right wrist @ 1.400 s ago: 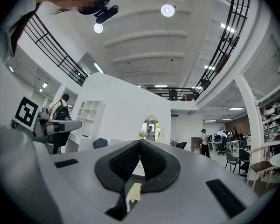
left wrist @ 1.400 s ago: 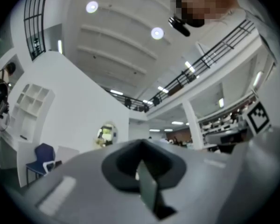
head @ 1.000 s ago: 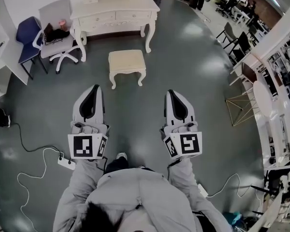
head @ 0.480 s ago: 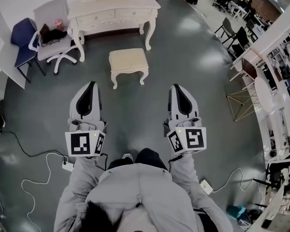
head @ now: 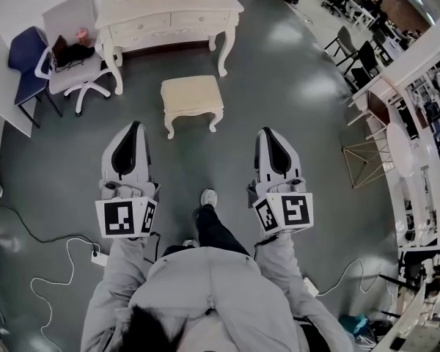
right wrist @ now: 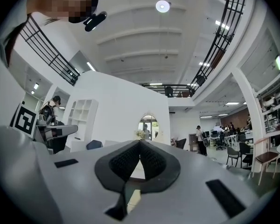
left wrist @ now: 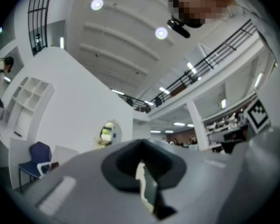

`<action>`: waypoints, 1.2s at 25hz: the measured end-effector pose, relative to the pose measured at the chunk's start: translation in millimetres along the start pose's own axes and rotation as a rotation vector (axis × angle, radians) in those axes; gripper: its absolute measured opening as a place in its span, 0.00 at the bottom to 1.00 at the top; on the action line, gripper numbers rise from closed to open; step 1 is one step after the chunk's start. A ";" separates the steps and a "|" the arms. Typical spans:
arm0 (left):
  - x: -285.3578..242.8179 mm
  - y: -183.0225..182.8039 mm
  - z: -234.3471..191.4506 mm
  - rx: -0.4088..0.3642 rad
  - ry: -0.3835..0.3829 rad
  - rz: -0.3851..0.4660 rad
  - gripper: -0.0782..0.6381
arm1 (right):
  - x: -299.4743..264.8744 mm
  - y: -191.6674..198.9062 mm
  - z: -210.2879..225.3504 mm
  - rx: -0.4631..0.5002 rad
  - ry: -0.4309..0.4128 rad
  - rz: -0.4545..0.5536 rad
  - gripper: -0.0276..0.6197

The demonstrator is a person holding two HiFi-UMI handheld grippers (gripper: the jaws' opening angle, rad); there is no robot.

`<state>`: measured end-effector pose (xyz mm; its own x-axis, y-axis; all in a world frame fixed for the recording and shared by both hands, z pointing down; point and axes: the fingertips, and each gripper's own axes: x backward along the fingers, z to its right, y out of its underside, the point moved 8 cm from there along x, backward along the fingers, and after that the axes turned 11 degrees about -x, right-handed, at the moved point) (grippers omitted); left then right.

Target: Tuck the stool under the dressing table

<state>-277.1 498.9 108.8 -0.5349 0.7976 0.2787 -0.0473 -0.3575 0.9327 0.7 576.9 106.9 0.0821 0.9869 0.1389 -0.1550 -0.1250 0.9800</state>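
Left gripper [head: 134, 126] and right gripper [head: 268, 133] both clenched, empty, well short of the stool [head: 191, 95]. I'd push its near edge evenly, straight under the dressing table [head: 169, 12] up top.

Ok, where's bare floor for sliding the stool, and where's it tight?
Bare: the floor between the stool and the dressing table, and the gap between the table's legs looks open. Also right of the stool, up to the gold wire frame. Crowded: white office chair and blue chair left of the table; power strip at the person's left.
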 end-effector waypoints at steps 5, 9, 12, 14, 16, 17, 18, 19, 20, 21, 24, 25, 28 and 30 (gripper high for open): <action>-48.6 14.2 -2.7 -0.010 -0.020 0.000 0.12 | -53.2 4.8 30.5 -0.015 -0.033 -0.003 0.05; -97.0 24.6 -12.5 -0.015 -0.050 -0.006 0.12 | -105.7 0.2 57.2 -0.031 -0.063 -0.002 0.05; -133.7 32.8 -15.3 -0.015 -0.068 -0.003 0.12 | -141.9 -1.3 79.2 -0.024 -0.080 -0.009 0.05; -156.7 38.4 -14.0 -0.015 -0.077 -0.003 0.12 | -162.8 -0.6 94.1 -0.020 -0.092 -0.021 0.05; -177.5 44.3 -10.0 -0.015 -0.088 -0.005 0.12 | -180.2 0.9 109.3 -0.014 -0.106 -0.029 0.05; -186.8 47.0 -7.2 -0.016 -0.093 -0.004 0.12 | -187.7 1.6 117.2 -0.012 -0.112 -0.030 0.05; -195.5 49.1 -4.2 -0.018 -0.097 -0.003 0.12 | -194.8 2.0 124.9 -0.012 -0.118 -0.029 0.05; -203.5 51.0 -1.2 -0.020 -0.100 -0.002 0.12 | -201.5 2.6 132.1 -0.012 -0.123 -0.028 0.05; -210.5 52.9 1.4 -0.022 -0.103 -0.002 0.12 | -207.8 3.8 138.5 -0.014 -0.129 -0.029 0.05; -216.6 55.1 3.5 -0.024 -0.104 -0.003 0.12 | -213.7 5.8 144.1 -0.015 -0.135 -0.032 0.05; -231.3 62.6 5.7 -0.029 -0.105 -0.013 0.12 | -231.0 14.2 156.1 -0.028 -0.148 -0.042 0.05; -235.1 64.7 5.2 -0.032 -0.106 -0.021 0.12 | -236.4 16.9 158.3 -0.034 -0.152 -0.047 0.05; -241.8 69.7 3.5 -0.041 -0.110 -0.049 0.12 | -247.5 23.9 162.2 -0.051 -0.162 -0.066 0.05; -246.5 72.7 3.6 -0.044 -0.111 -0.061 0.12 | -254.0 27.5 166.1 -0.063 -0.163 -0.074 0.05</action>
<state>-145.7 278.0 108.8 -0.4337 0.8663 0.2477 -0.1153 -0.3261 0.9383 139.0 305.9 122.3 0.2537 0.9628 0.0929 -0.2034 -0.0408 0.9782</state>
